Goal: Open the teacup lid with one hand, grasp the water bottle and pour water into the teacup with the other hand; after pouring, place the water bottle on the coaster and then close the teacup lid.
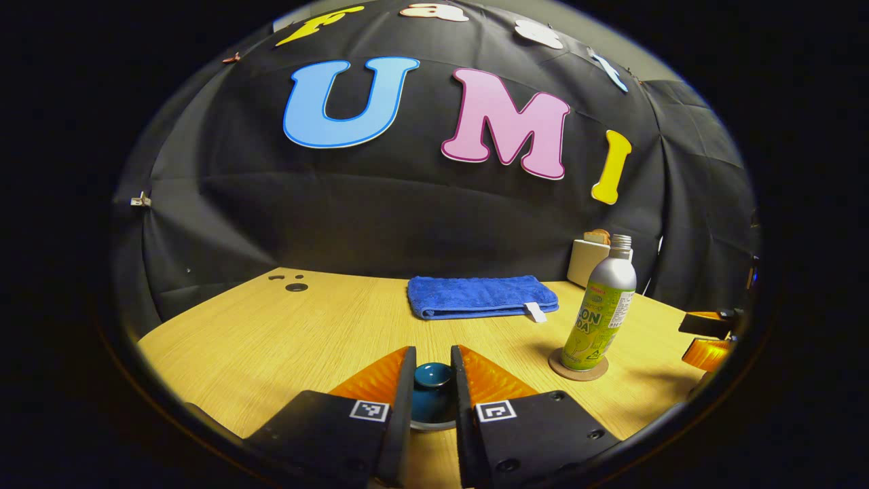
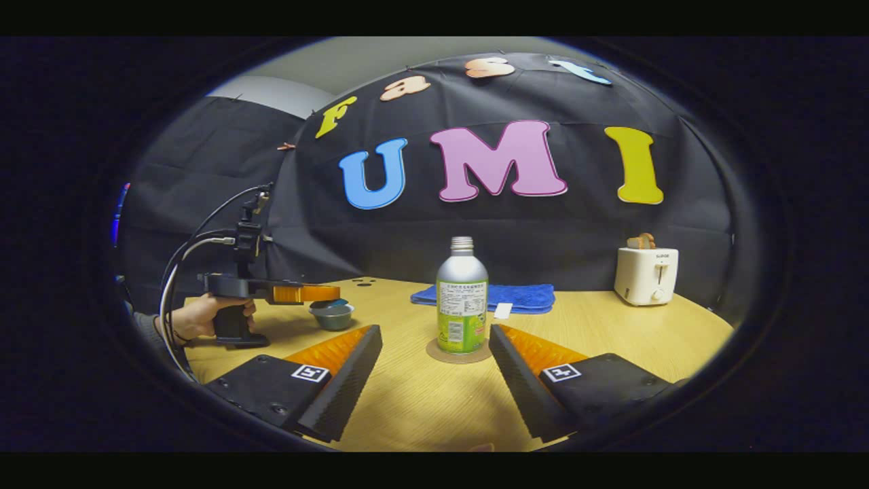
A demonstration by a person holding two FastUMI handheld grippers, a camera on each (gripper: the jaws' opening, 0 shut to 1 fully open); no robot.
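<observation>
The left gripper (image 1: 433,370) is drawn narrow around the knob of the teacup lid (image 1: 433,377), one finger close on each side; whether both pads truly press on the knob cannot be told from the left gripper view. From the right gripper view the same tool (image 2: 307,293) is seen side-on, held by a hand (image 2: 197,318) near the table's left edge, its fingers level over the teacup (image 2: 332,314), with cables rising behind it.

The right gripper (image 2: 434,363) stands wide open and holds nothing. Its two fingers splay to either side of the water bottle (image 2: 462,299), which lies farther ahead between them and is not touched.

The water bottle stands upright on the round coaster (image 2: 434,354), its neck uncapped, near the middle of the wooden table (image 2: 611,326). In the left gripper view the bottle (image 1: 600,305) sits well to the right of the lid.

Behind the bottle a folded blue towel (image 1: 481,296) lies flat on the table. A white toaster (image 2: 645,274) with a slice of bread in it stands at the far right, against the booth's wall.
</observation>
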